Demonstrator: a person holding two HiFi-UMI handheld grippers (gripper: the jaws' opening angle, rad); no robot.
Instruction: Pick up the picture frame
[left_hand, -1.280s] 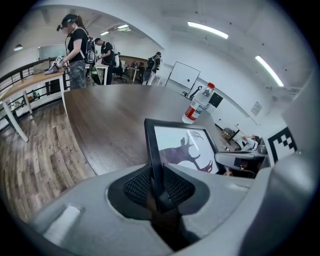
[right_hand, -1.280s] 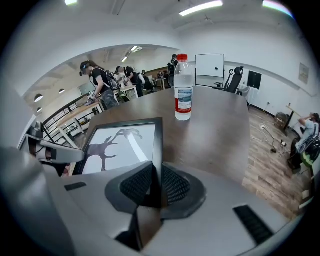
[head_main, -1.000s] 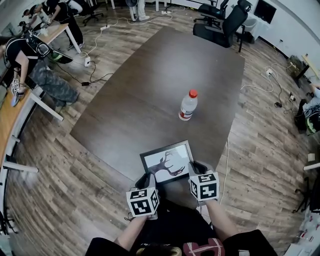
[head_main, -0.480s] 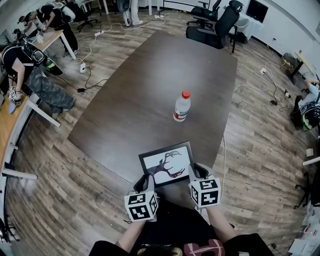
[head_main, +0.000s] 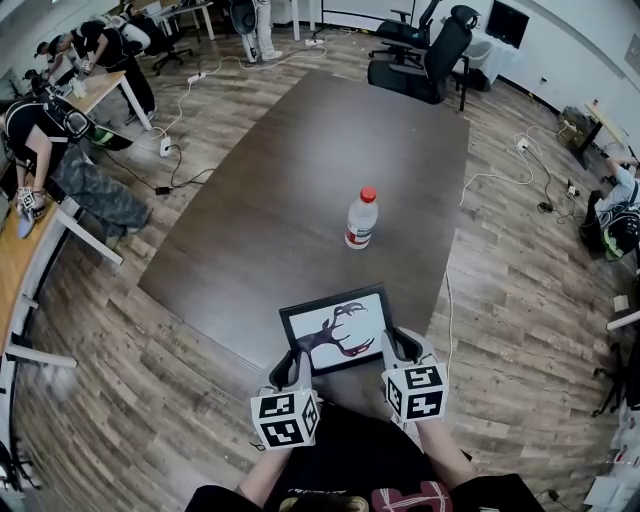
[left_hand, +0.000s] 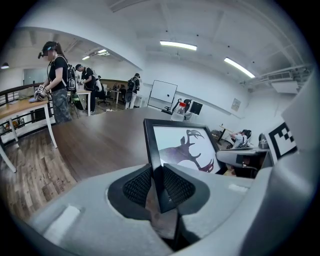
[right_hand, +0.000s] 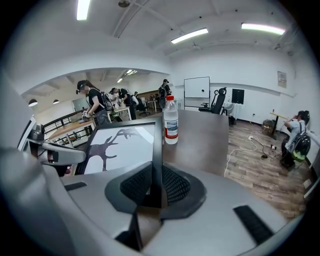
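Note:
A black picture frame with a dark antler picture on white is held above the near edge of the dark table. My left gripper is shut on the frame's left border, its ribbed pads pressing each side. On the right border my right gripper is shut the same way. The frame tilts up and away from me, and both hands carry it together.
A clear water bottle with a red cap stands on the table beyond the frame, also seen as the bottle just past the right jaws. Office chairs stand at the table's far end. People work at a desk on the left.
Both grippers have lifted the frame a little, and it now tilts more steeply off the table's near edge. The grips have not changed.

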